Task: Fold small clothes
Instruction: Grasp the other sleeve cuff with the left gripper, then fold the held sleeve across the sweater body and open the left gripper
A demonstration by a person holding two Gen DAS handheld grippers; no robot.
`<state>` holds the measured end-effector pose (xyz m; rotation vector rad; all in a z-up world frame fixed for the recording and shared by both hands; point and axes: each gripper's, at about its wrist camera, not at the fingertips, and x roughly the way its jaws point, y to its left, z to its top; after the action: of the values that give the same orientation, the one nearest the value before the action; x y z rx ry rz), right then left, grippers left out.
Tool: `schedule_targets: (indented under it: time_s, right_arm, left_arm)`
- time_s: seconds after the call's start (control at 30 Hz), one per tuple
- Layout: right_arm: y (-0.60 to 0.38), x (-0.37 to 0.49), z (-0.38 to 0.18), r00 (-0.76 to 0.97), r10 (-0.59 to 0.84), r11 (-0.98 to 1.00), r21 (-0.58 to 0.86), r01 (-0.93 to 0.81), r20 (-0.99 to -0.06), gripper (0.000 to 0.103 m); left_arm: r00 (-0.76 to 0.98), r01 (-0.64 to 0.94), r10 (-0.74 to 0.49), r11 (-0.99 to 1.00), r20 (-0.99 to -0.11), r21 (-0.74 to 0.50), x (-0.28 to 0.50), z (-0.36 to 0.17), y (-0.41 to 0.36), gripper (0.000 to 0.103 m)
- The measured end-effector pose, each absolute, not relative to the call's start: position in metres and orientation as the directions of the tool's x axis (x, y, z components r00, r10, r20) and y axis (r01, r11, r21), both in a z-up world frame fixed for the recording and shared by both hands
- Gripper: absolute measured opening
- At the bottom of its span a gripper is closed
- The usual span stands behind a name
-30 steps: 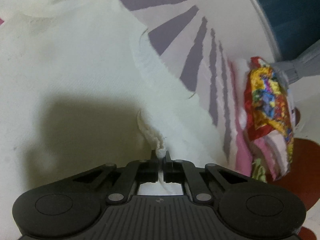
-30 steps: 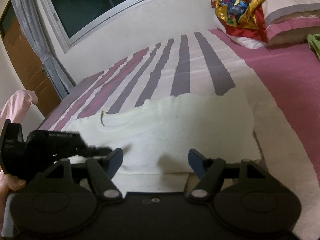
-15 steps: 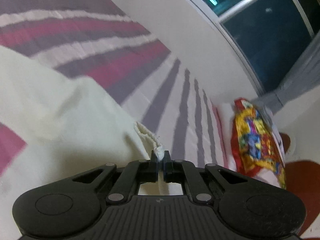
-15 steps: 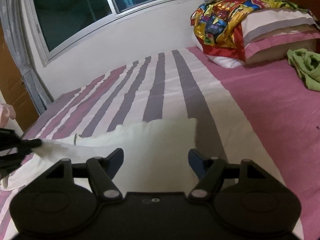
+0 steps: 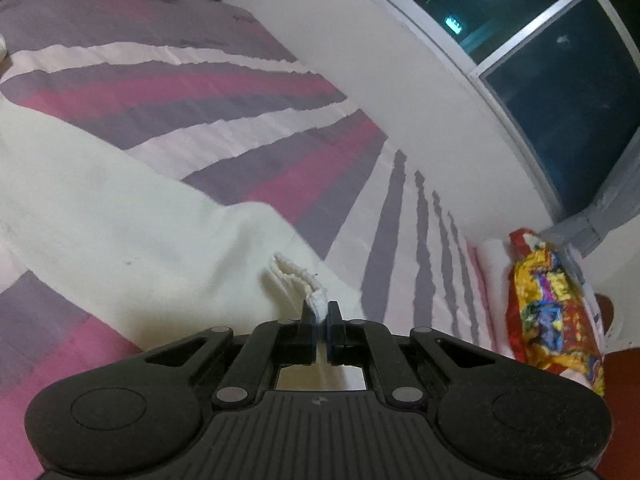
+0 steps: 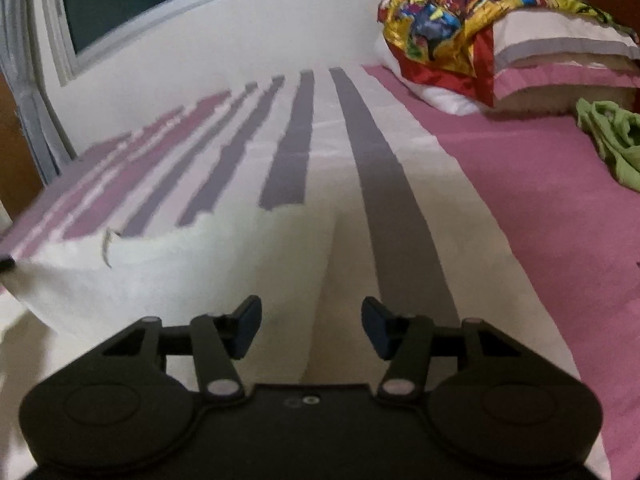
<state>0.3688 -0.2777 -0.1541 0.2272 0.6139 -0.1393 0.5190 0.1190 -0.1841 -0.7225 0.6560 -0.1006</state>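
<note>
A cream-white garment [image 5: 120, 224] lies across the striped bed. My left gripper [image 5: 319, 312] is shut on a bunched ribbed edge [image 5: 294, 278] of it, and the cloth trails away to the left, lifted from the sheet. In the right wrist view the same white garment [image 6: 180, 264] stretches from the left edge toward the middle. My right gripper [image 6: 310, 322] hovers over its near right corner; its jaws are closing, the cloth lies below them, and the pads do not press on it.
The bed sheet [image 6: 520, 184] has pink, purple and white stripes. Pillows with a bright multicoloured cover [image 6: 448, 28] sit at the head, a green garment [image 6: 612, 140] on the right. A wall and dark window [image 5: 560, 80] run along the far side.
My left gripper has pulled the garment's edge up and away, so the cloth now stretches out. The right gripper has moved forward and its jaws have narrowed.
</note>
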Motion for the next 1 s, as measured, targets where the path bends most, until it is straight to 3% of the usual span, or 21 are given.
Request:
schedule_targets:
  time_s: [0.17, 0.27, 0.4, 0.63, 0.77, 0.9, 1.0]
  right_arm:
    - [-0.266, 0.37, -0.149, 0.825, -0.019, 0.967, 0.2, 0.159, -0.564, 0.054]
    - [-0.252, 0.373, -0.148, 0.827, 0.061, 0.974, 0.215, 0.073, -0.559, 0.054]
    - [-0.248, 0.39, -0.169, 0.736, 0.063, 0.982, 0.171, 0.073, -0.674, 0.05]
    - [-0.253, 0.383, -0.152, 0.774, 0.068, 0.972, 0.217, 0.092, -0.63, 0.053]
    - [-0.241, 0.389, -0.153, 0.771, 0.061, 0.983, 0.174, 0.066, -0.634, 0.054]
    - [-0.245, 0.395, -0.17, 0.723, 0.014, 0.986, 0.13, 0.104, -0.691, 0.054]
    - [-0.242, 0.388, -0.158, 0.741, 0.026, 0.986, 0.142, 0.093, -0.671, 0.056]
  left_arm:
    - [0.721, -0.206, -0.271, 0.795, -0.638, -0.57, 0.523, -0.212, 0.117, 0.004]
    - [0.728, -0.225, -0.256, 0.787, -0.636, -0.575, 0.514, -0.213, 0.129, 0.004]
    - [0.739, -0.217, -0.233, 0.806, -0.632, -0.551, 0.499, -0.202, 0.142, 0.004]
    - [0.792, -0.133, -0.233, 0.836, -0.565, -0.532, 0.475, -0.166, 0.138, 0.004]
    - [0.736, -0.085, -0.303, 0.845, -0.605, -0.527, 0.503, -0.175, 0.11, 0.004]
    - [0.637, -0.138, -0.284, 0.872, -0.717, -0.469, 0.521, -0.205, 0.097, 0.004]
    - [0.646, -0.141, -0.267, 0.879, -0.715, -0.456, 0.507, -0.2, 0.103, 0.004]
